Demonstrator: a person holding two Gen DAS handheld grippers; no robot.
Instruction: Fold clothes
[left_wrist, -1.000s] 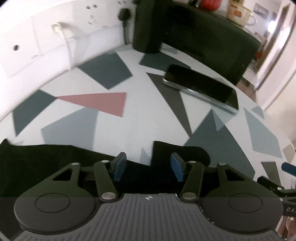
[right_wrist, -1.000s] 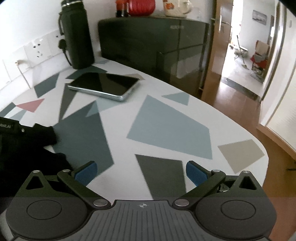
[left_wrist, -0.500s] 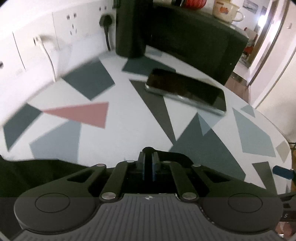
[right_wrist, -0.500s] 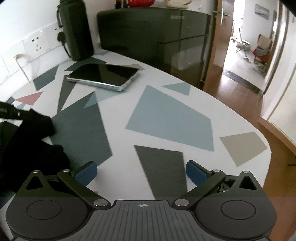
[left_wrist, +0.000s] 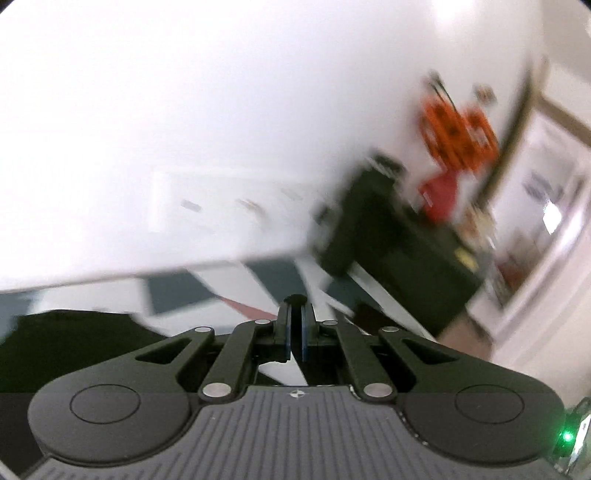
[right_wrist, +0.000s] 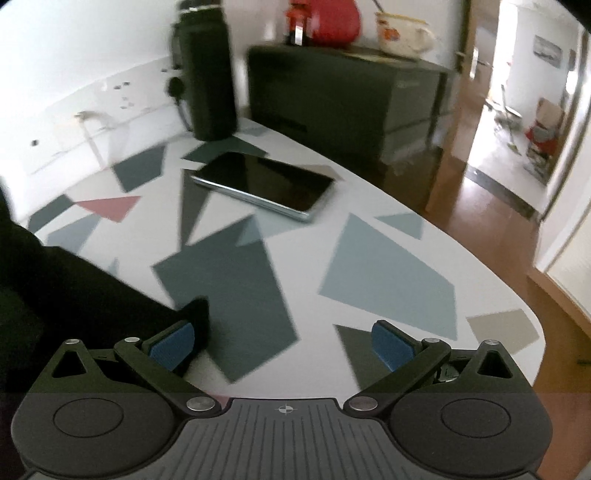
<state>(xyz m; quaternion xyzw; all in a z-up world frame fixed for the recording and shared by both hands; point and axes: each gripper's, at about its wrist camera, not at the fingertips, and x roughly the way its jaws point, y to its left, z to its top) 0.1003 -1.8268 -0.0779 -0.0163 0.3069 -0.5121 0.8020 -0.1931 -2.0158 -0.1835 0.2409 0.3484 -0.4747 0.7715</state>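
A cream enamel mug (right_wrist: 402, 35) with a printed motif stands on top of the dark cabinet (right_wrist: 343, 96) beside a red rounded object (right_wrist: 332, 20) and a small bottle (right_wrist: 297, 24); what the mug holds cannot be seen from this angle. A tall dark flask (right_wrist: 208, 74) stands closed at the back of the table (right_wrist: 388, 206), near the wall sockets, and a phone (right_wrist: 266, 184) lies face up on the patterned tabletop in front of it. The black garment (right_wrist: 77, 291) lies on the left part of the table in the right wrist view, its nearest corner ending just beside the left blue pad of the right gripper (right_wrist: 282, 345), which is spread wide over bare tabletop with nothing between its fingers. In the left wrist view, heavily blurred, the left gripper (left_wrist: 295, 334) has its two blue pads drawn almost together, a thin slit between them; a small dark bump sits at the fingertips, but whether cloth is pinched there cannot be told. Black fabric (left_wrist: 70, 347) fills the lower left of that view, below and left of the fingers, with the white wall (left_wrist: 221, 110) filling most of the frame above.
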